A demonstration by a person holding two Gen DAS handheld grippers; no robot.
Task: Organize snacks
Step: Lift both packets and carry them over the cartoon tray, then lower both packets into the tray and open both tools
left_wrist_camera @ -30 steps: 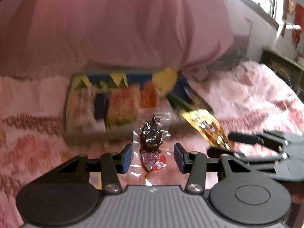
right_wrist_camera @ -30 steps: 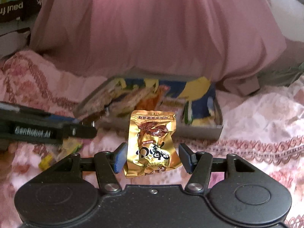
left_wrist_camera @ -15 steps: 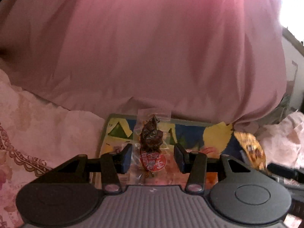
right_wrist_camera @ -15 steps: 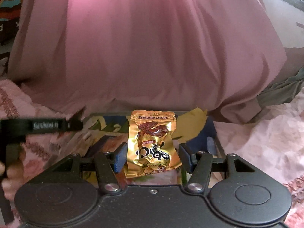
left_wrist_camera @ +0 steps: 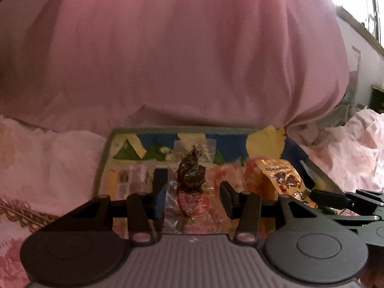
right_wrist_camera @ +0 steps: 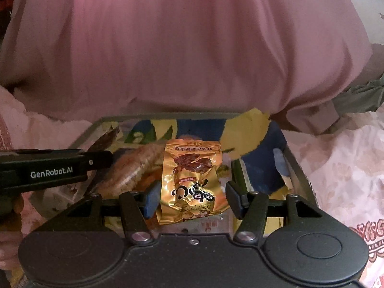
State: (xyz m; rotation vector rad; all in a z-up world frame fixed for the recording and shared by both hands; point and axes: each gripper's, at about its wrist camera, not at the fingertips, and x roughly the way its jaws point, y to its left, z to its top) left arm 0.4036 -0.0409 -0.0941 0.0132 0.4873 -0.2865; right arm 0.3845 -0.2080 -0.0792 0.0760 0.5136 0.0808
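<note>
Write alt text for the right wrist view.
The right tongs hold a gold foil snack packet upright above a shallow tin box already holding other snacks. The left tongs reach in from the left with a clear packet; a pink quilt fills the background.

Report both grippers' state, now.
Left gripper: holding the clear packet.
Right gripper: holding the gold packet.

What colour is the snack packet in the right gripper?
Shiny gold, with a brown picture; the snack packet shows best in the right wrist view.
</note>
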